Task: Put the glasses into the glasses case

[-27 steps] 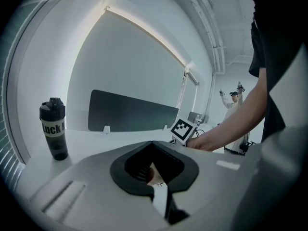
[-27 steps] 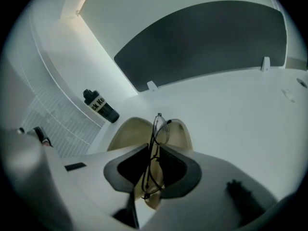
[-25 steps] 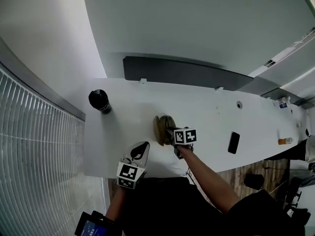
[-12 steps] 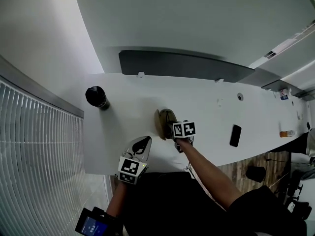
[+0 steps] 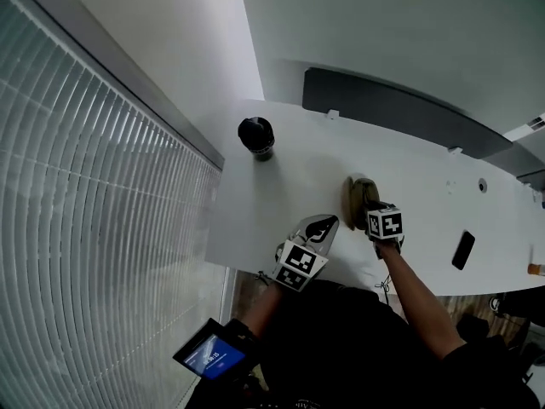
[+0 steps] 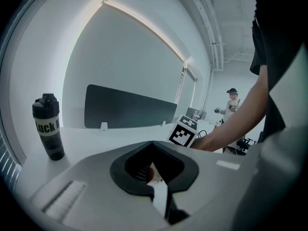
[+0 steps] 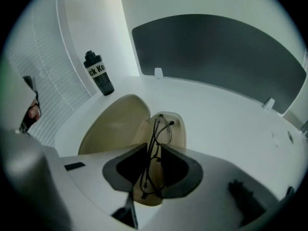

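Observation:
An open tan glasses case (image 5: 358, 201) lies on the white table (image 5: 289, 177). In the right gripper view its lid (image 7: 113, 124) lies back to the left, and thin black glasses (image 7: 159, 129) rest in its tray (image 7: 175, 134). My right gripper (image 7: 154, 150) points down over the case with the glasses' frame running between its jaws. The jaws have just been opening, with tan lining showing on both sides of the wire. In the head view its marker cube (image 5: 385, 224) covers the tips. My left gripper (image 5: 324, 222) rests near the table's front edge, left of the case, shut on nothing (image 6: 153, 146).
A black bottle (image 5: 256, 135) stands at the table's far left corner. A dark phone (image 5: 464, 250) lies to the right. A dark panel (image 5: 400, 109) runs behind the table. Window blinds (image 5: 102, 186) fill the left. A person (image 6: 232, 105) stands far off.
The head view has swung left, so the blinds fill more of the picture and the table sits further right. Both grippers keep their places by the case.

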Demonstrator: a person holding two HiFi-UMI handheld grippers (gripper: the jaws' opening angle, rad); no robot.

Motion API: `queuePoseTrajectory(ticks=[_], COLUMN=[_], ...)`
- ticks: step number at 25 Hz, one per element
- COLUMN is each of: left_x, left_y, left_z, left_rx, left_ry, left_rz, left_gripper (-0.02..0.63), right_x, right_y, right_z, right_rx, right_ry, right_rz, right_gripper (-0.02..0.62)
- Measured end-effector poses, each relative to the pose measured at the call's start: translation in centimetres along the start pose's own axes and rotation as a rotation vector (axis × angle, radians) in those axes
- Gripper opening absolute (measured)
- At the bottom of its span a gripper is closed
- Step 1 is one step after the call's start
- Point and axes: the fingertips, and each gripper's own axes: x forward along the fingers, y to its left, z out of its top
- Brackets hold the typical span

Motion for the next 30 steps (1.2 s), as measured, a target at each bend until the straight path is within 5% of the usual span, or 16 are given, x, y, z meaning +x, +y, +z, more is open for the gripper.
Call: queuePoseTrajectory(ticks=[10, 18, 25, 30], left_x=[-0.9, -1.7, -0.4, 0.9], left_y=[-0.4, -0.4, -1.4, -2.3], left_z=[-0.3, -0.6, -0.8, -3.0], left_rx=[-0.001, 0.022, 0.032, 0.082], left_ry=[0.004, 0.007, 0.012, 0.079], left_rz=[-0.03, -0.004, -0.02, -0.07], left_gripper=[0.008, 0.008, 0.008, 0.008], right_x=[-2.7, -8.7, -14.3, -13.9], right_y=[1.8, 4.0, 4.9, 5.7], right_z=[2.2, 4.2, -0.4, -5.4], right_rx=[-0.036, 0.014, -0.037, -0.126], right_ry=[-0.152, -0.466, -0.556, -0.503], right_rz=[0.007, 0.112, 0.13, 0.088], right_gripper=[0.094, 0.094, 0.009, 0.006])
